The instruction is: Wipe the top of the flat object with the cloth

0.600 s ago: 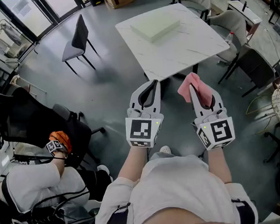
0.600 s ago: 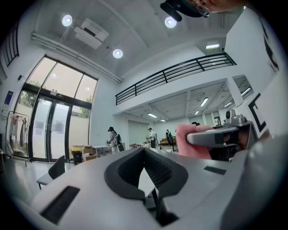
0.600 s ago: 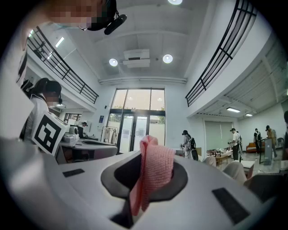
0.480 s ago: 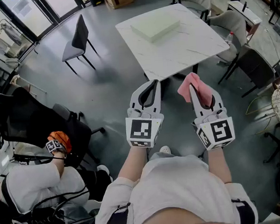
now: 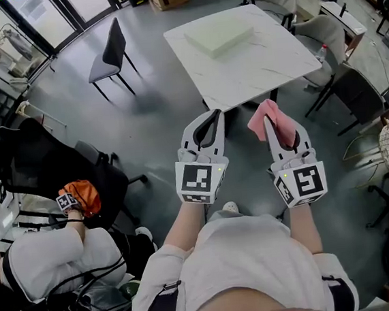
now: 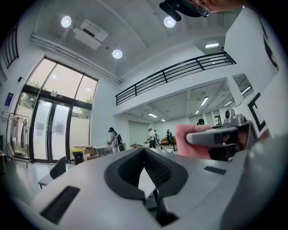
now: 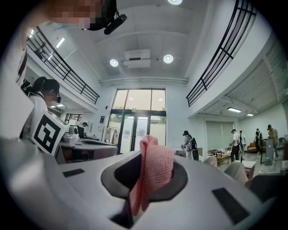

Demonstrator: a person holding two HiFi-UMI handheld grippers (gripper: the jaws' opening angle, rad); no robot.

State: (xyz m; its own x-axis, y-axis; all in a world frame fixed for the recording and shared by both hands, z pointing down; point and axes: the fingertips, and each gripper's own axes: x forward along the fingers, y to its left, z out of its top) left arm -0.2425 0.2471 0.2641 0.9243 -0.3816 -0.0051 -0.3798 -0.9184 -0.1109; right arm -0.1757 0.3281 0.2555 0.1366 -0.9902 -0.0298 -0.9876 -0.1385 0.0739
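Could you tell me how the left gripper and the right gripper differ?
The right gripper has its jaws shut on the pink cloth; the left gripper has its jaws shut on nothing. Their marker cubes show different patterns. Both point forward, side by side, short of the white table.

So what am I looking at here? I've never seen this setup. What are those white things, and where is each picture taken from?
There is no robot here: a person holds a hand-held gripper in each hand. The head view looks down from a camera on the person's head. The other two cameras ride on the grippers and look along their tongs. The left gripper has its tongs closed on nothing. The right gripper pinches a pink cloth. Ahead stands a white table with a pale flat slab on it, not yet reached.
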